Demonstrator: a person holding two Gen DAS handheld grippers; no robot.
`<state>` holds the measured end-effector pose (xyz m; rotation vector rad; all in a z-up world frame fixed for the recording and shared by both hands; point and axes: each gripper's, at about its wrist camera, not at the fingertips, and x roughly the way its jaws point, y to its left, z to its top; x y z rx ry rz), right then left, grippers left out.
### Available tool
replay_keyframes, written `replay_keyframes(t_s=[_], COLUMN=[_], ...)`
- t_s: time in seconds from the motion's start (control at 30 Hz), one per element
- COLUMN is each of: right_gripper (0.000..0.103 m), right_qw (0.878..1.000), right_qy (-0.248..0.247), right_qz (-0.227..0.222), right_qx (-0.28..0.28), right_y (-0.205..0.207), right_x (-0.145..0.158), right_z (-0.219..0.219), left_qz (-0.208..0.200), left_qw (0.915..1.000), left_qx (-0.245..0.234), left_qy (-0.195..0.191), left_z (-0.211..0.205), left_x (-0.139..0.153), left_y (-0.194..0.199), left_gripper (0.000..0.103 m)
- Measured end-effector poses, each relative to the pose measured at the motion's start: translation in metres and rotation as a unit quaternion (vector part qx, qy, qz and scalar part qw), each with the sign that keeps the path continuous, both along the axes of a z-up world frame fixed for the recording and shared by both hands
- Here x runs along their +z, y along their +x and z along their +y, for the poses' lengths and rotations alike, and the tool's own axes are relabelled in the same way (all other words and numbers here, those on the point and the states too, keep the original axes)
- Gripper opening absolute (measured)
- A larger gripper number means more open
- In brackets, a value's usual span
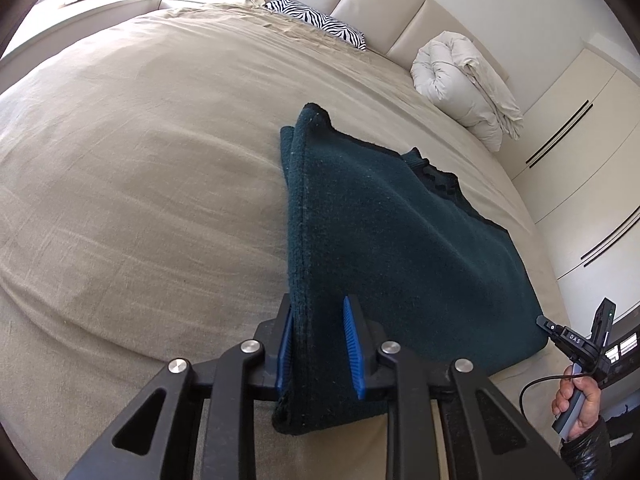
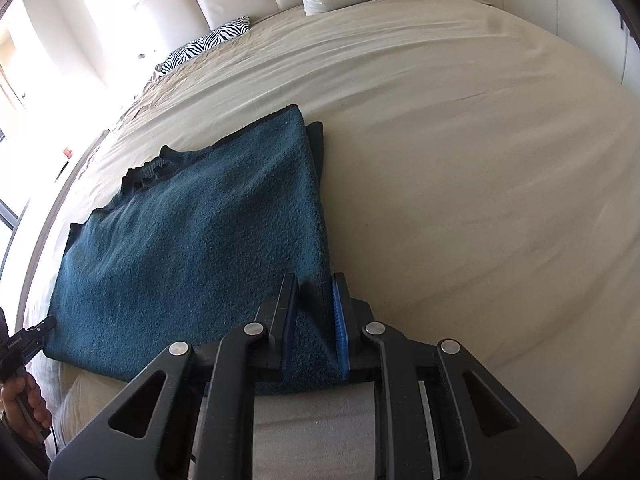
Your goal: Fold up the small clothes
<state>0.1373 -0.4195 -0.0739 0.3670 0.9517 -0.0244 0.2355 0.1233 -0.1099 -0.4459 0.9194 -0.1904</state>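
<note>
While the left wrist view looks along its own fingers, the left gripper (image 1: pixel 320 344) stands with its blue-padded fingers (image 1: pixel 353 344) apart around the near left corner of a dark teal garment (image 1: pixel 400 248), the cloth passing loosely between them; whether they actually pinch it I cannot tell. That garment lies folded flat on the bed (image 1: pixel 140 184), near its foot edge. At the far right, the right gripper (image 1: pixel 550 326) meets the garment's other near corner, held by the right hand (image 1: pixel 578 404). A zebra-print pillow (image 1: pixel 320 20) and a rolled white duvet (image 1: pixel 460 80) sit by the padded headboard (image 1: pixel 380 0).

From the right wrist view, the right gripper (image 2: pixel 314 320) has its fingers (image 2: pixel 341 320) closed in on the garment's (image 2: pixel 192 240) near right corner, with cloth bunched between the pads. Beige bedding (image 2: pixel 480 160) spreads out to the right. Far left, the left gripper (image 2: pixel 46 325) touches the opposite corner.
</note>
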Motion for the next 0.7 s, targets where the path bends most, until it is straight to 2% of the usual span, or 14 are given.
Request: replay_keyframes(t_s=[0.07,0.13,0.17,0.33,0.7], right_gripper=[0.016,0.016,0.006,0.005,0.005], right_qw=[1.0,1.0,1.0,1.0,1.0], right_qy=[0.0,-0.009,-0.028,-0.031,-0.016], right_qz=[-0.001,0.0,0.002,-0.001,-0.007], right_qx=[0.002,0.006,0.009,0.003,-0.012], right_y=[0.0,0.0,0.001,-0.002,-0.022], right_x=[0.001,0.002,0.002,0.004,0.013], right_z=[0.0,0.002,0.006,0.005,-0.002], left_qz=[-0.003,-0.003,-0.003,-0.011,-0.011], left_qw=[0.9999,0.9999,0.9998,0.9997,0.9996], left_qx=[-0.005,-0.008,-0.008,-0.009,-0.013], left_qy=[0.008,0.014,0.015,0.022,0.024], left_z=[-0.003,-0.003,-0.003,-0.004,0.001], left_x=[0.0,-0.002,-0.002,0.0,-0.002], left_y=[-0.001,-0.001,-0.001,-0.004,-0.015], left_gripper=[0.024,0.017,0.016,0.009,0.006])
